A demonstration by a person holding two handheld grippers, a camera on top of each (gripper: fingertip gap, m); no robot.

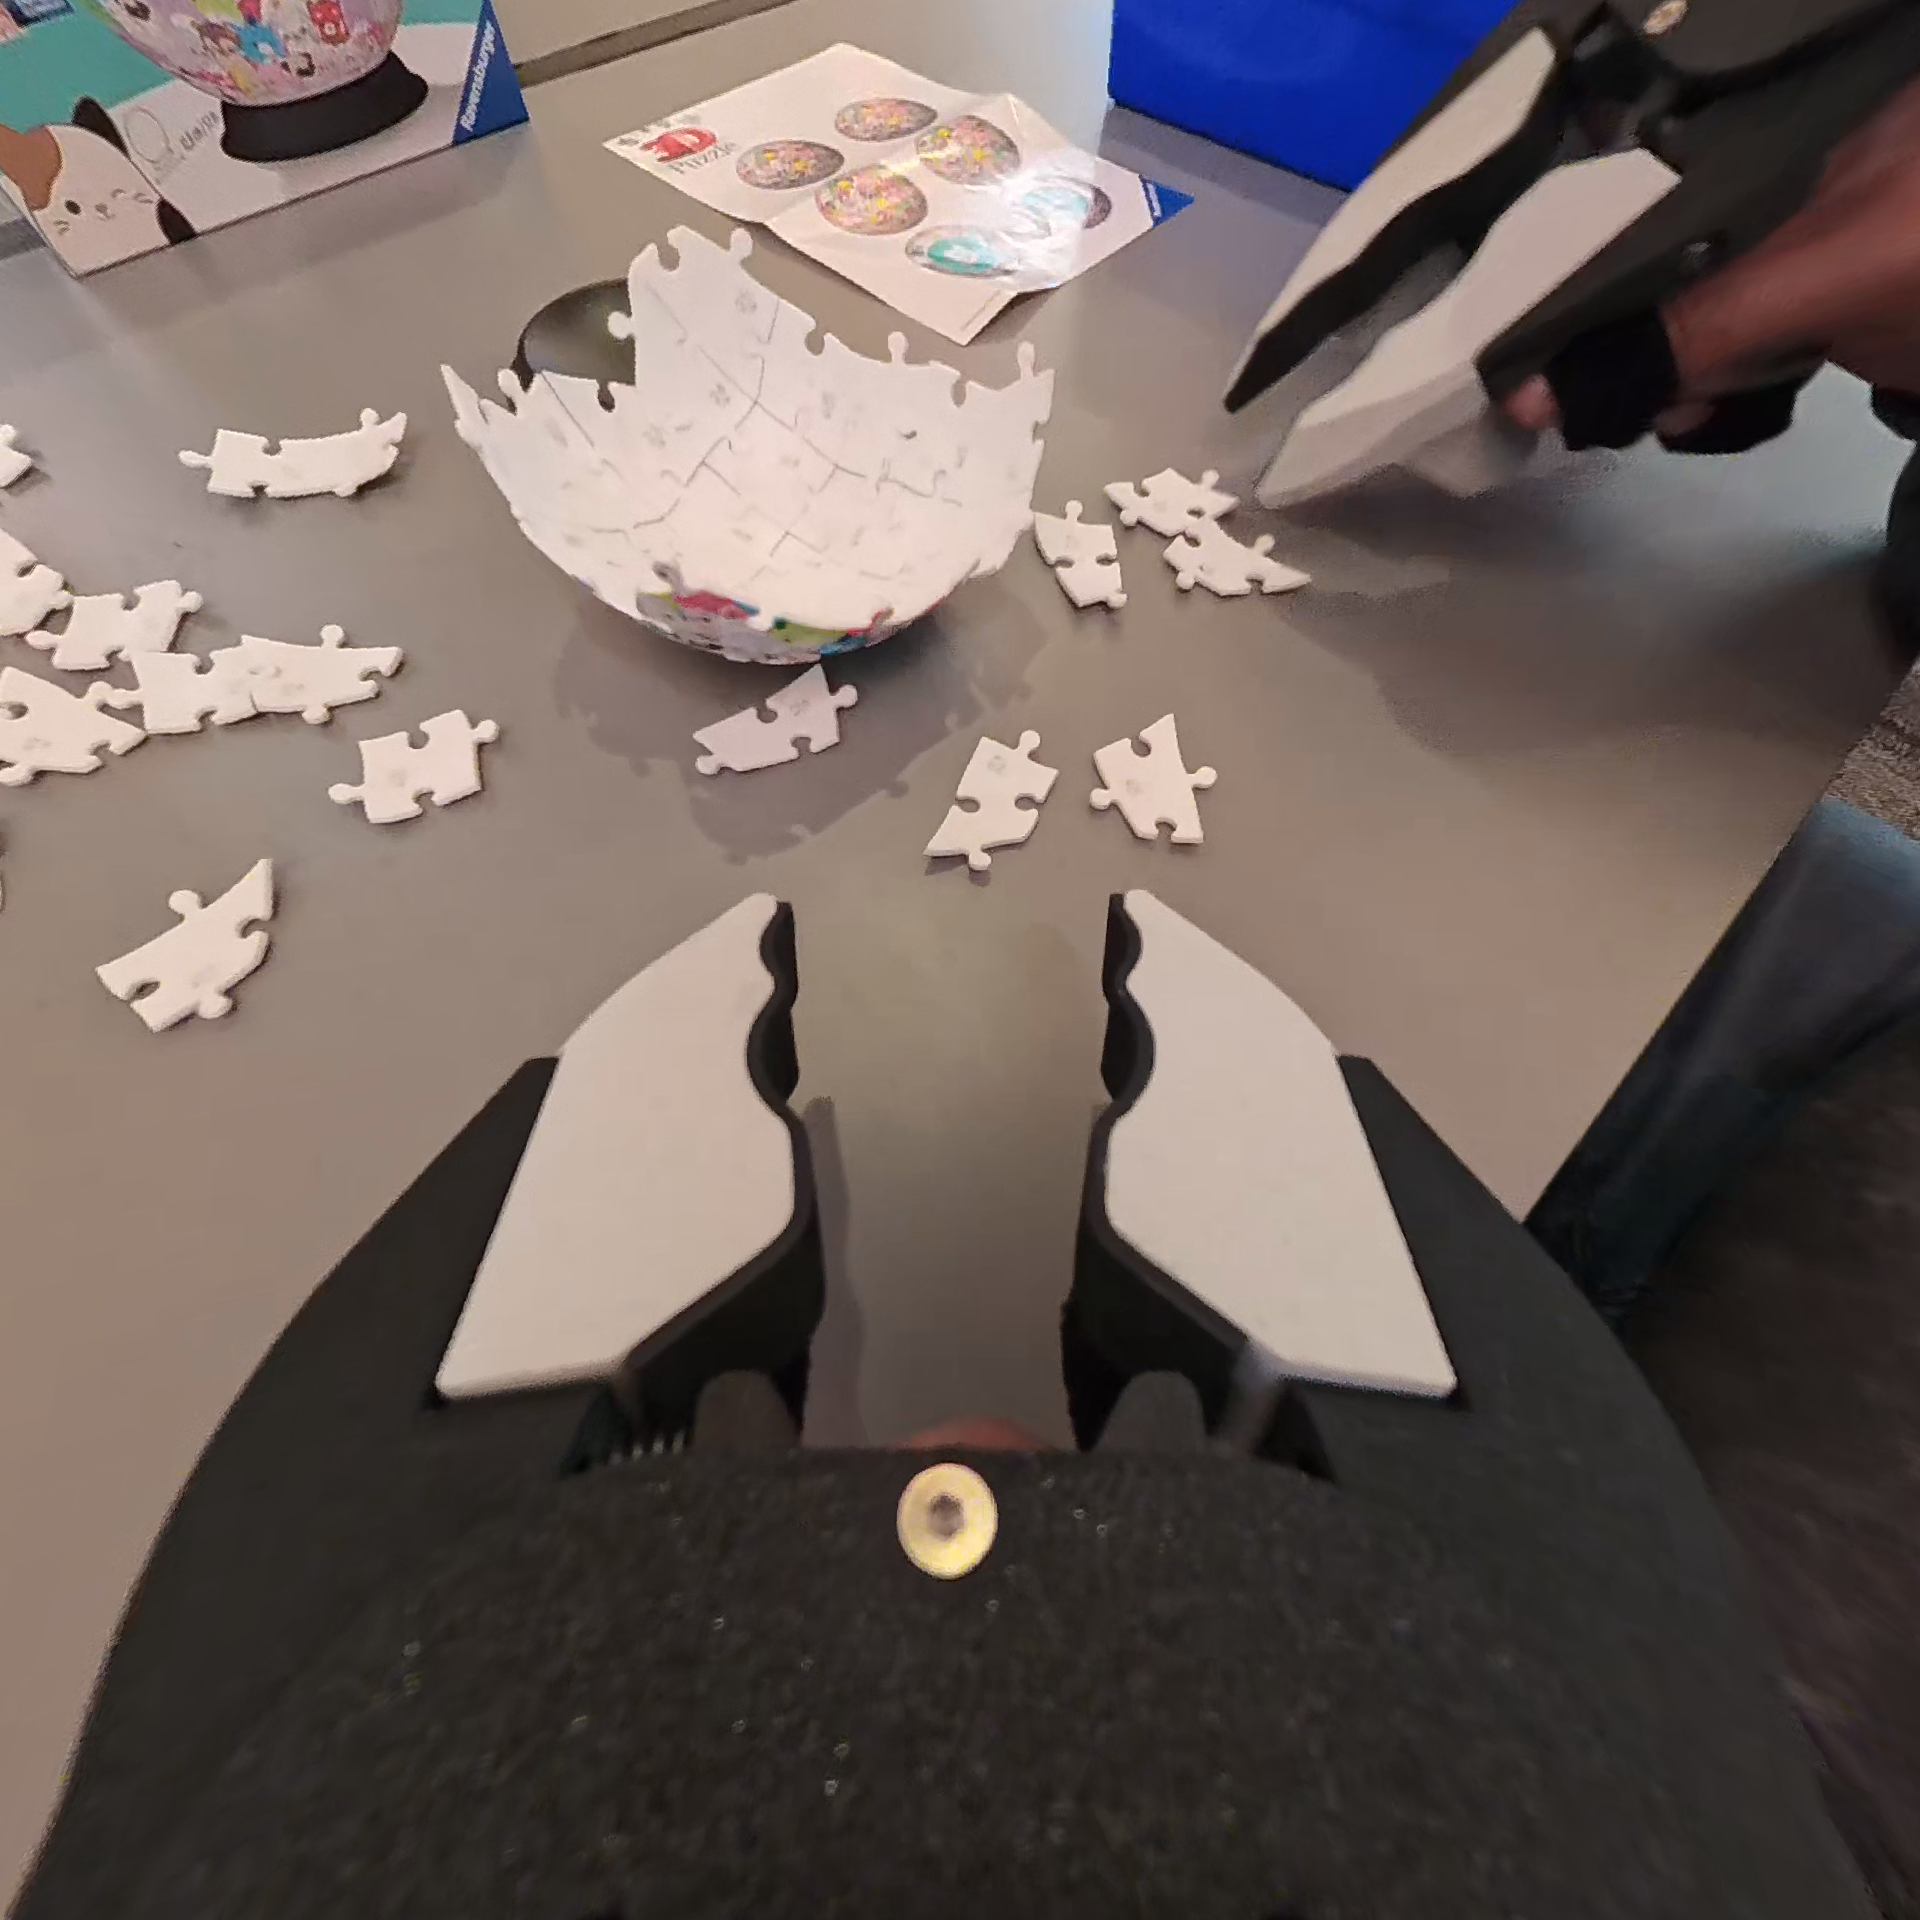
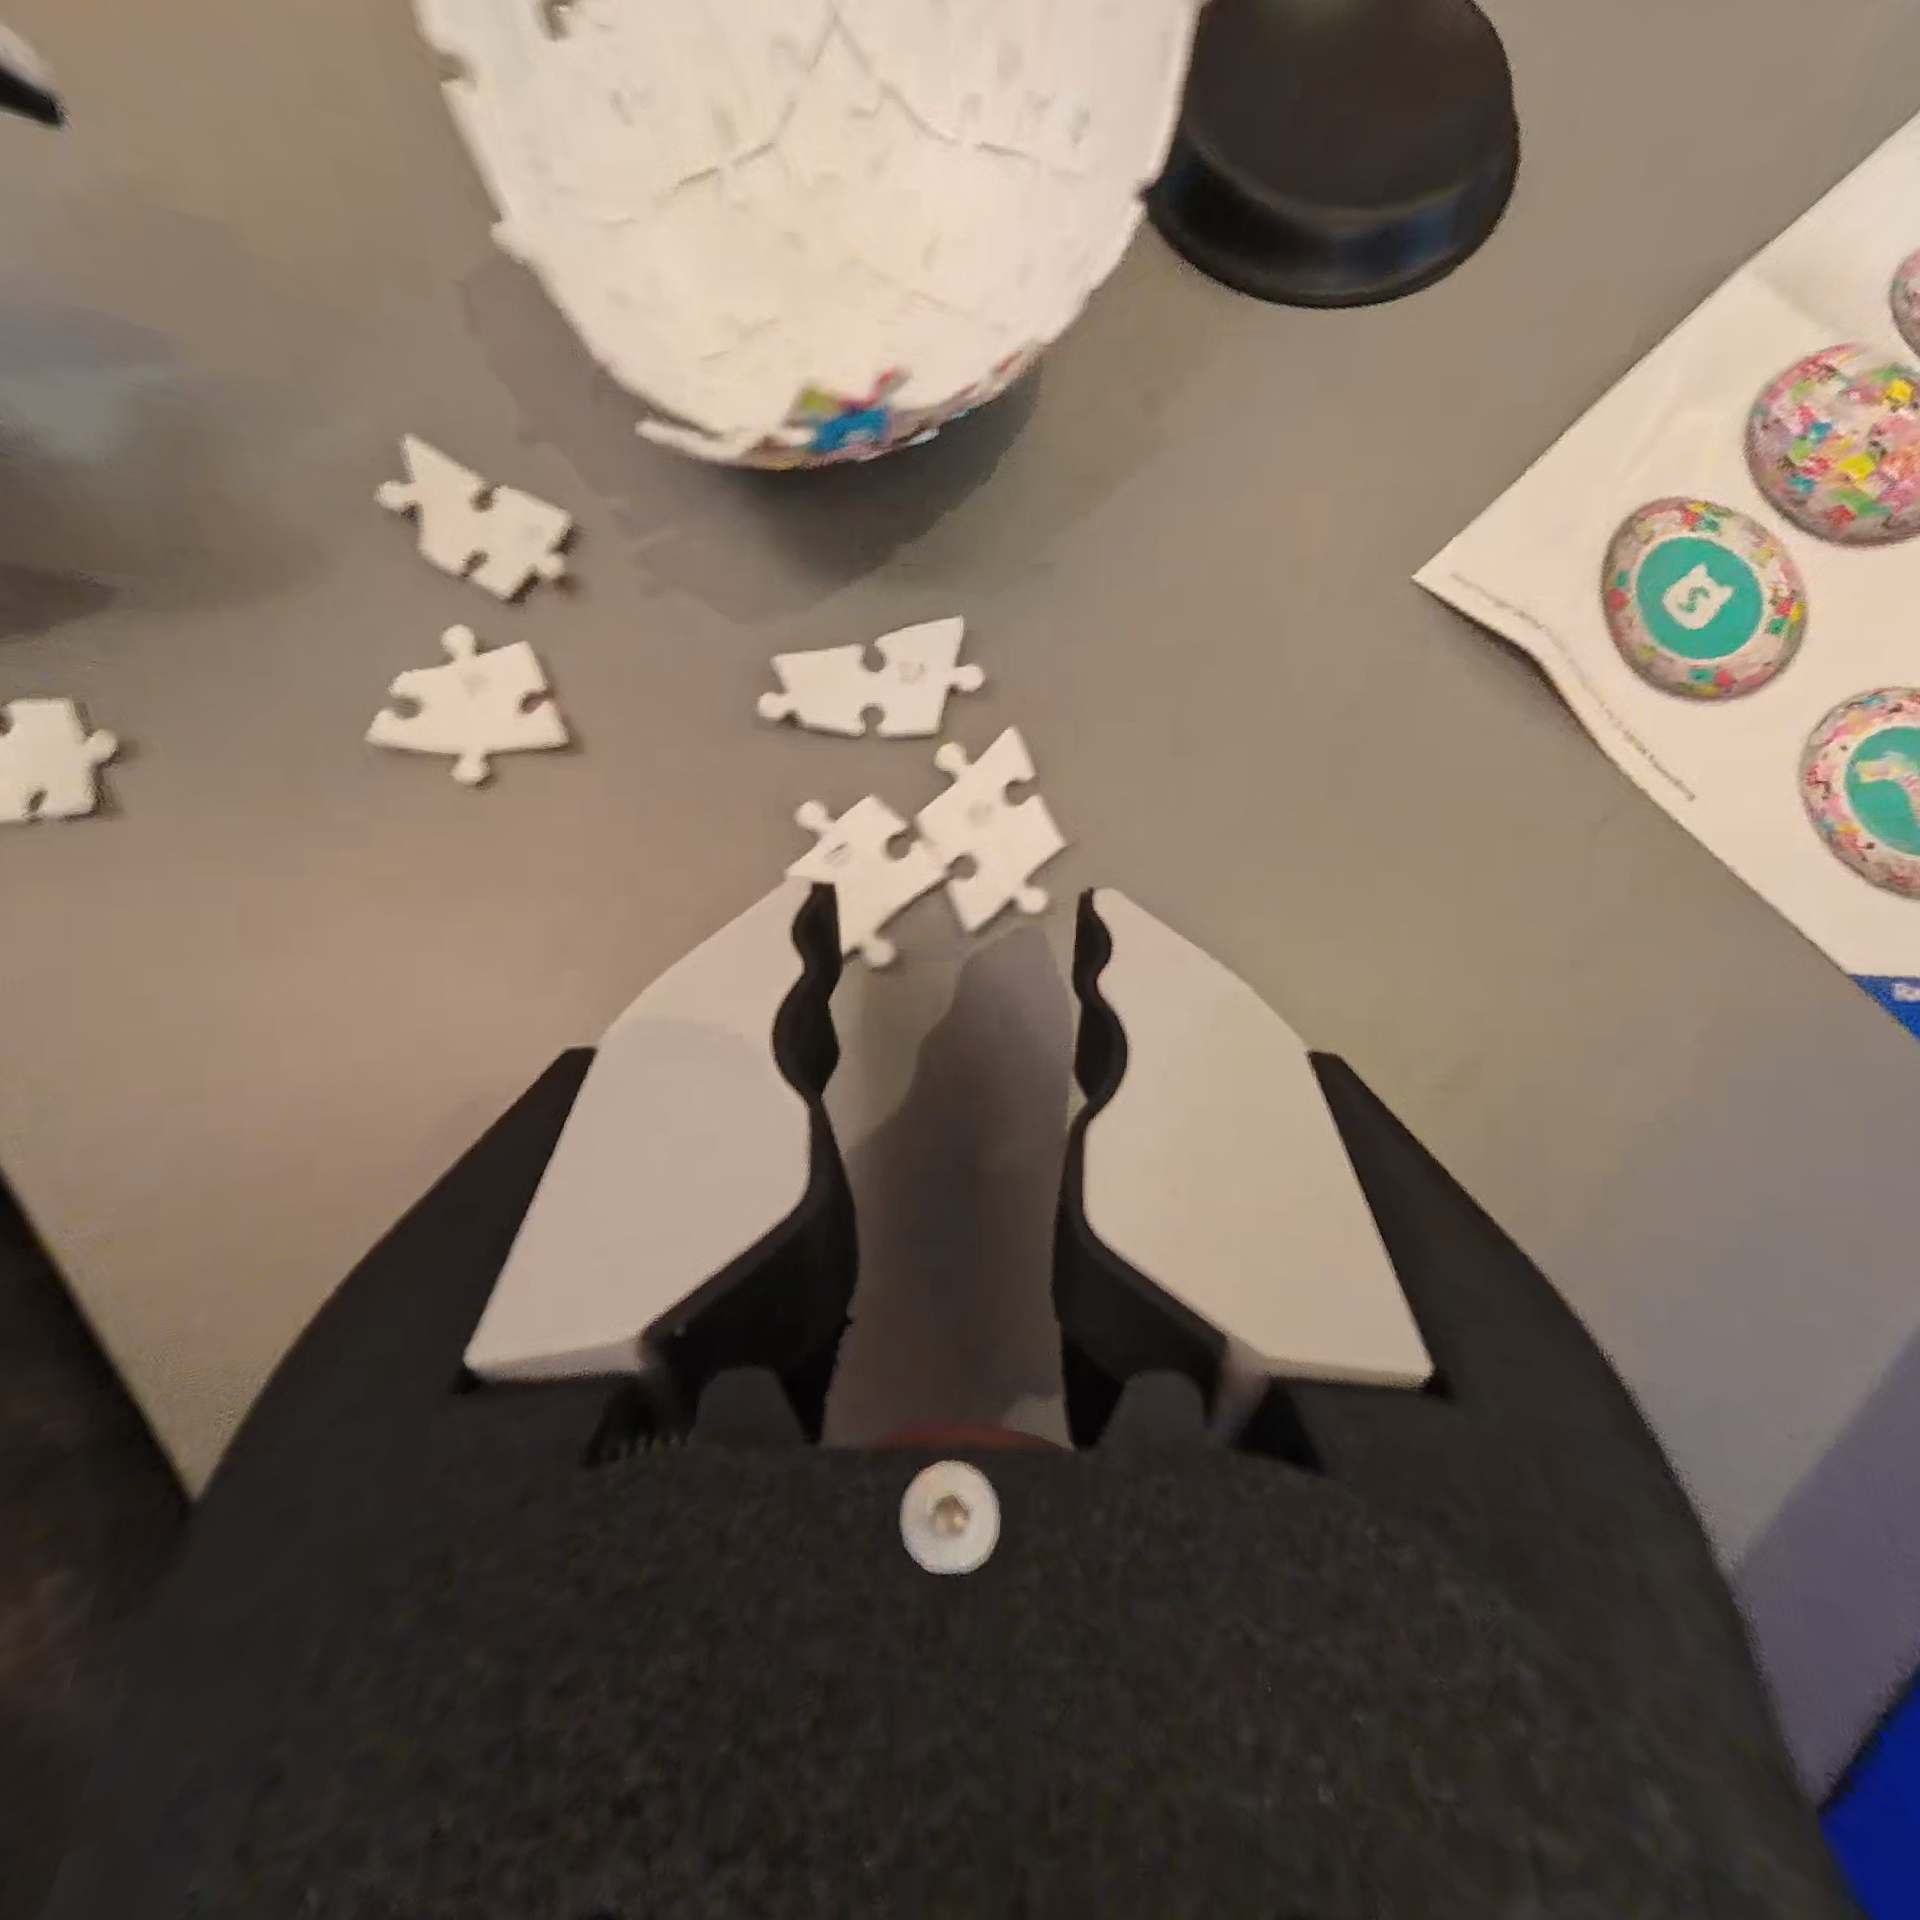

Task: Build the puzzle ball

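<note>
On grey worktop [image 1: 1351, 831]: half-built puzzle ball [image 1: 748, 499], a white bowl-shaped shell resting on its coloured underside, black stand [image 2: 1340, 156] just behind it. Loose white pieces [image 1: 260, 675] scattered around. Left gripper [image 1: 945, 914] fingers apart, empty. Right gripper [image 2: 956, 914] parted, empty, tips near two touching pieces [image 2: 935, 842].

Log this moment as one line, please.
left claw: open, empty | right claw: open, at loose white puzzle pieces | half-built white puzzle ball shell: on grey table
</note>
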